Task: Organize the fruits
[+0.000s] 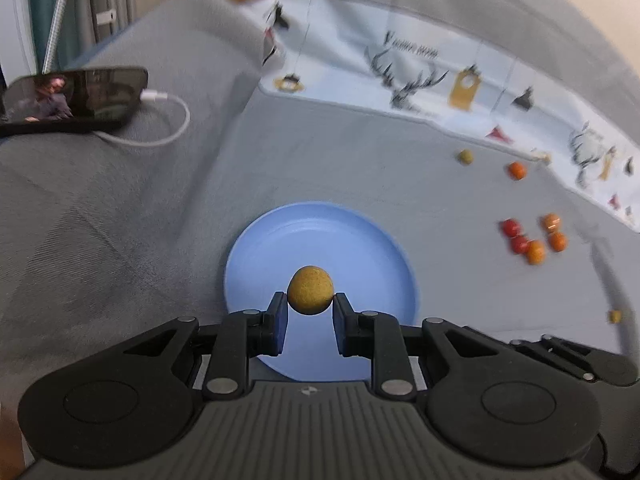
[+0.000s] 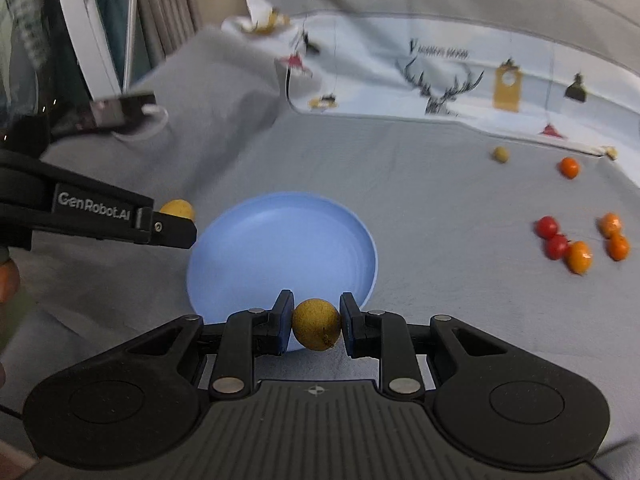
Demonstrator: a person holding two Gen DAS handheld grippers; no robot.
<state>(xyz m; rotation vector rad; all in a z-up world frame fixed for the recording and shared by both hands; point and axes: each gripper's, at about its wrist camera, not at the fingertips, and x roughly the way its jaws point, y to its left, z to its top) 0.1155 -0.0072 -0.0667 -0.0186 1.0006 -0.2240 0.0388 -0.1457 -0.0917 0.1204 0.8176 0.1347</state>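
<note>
In the left wrist view my left gripper (image 1: 310,300) is shut on a round yellow-brown fruit (image 1: 310,290), held just above the blue plate (image 1: 320,236). My right gripper (image 2: 317,320) is shut on a second yellow-brown fruit (image 2: 317,323) at the plate's (image 2: 280,248) near rim. From the right wrist view the left gripper (image 2: 186,224) reaches in from the left with its fruit (image 2: 178,208) beside the plate's left rim. No fruit lies on the plate. Red and orange fruits (image 2: 576,244) lie in a loose cluster on the grey cloth to the right.
A yellow-green fruit (image 2: 500,155) and an orange one (image 2: 569,167) lie farther back right, near a white patterned cloth (image 2: 460,76). A phone (image 1: 76,96) with a white cable rests at the back left. A small yellow piece (image 1: 615,316) lies at the far right.
</note>
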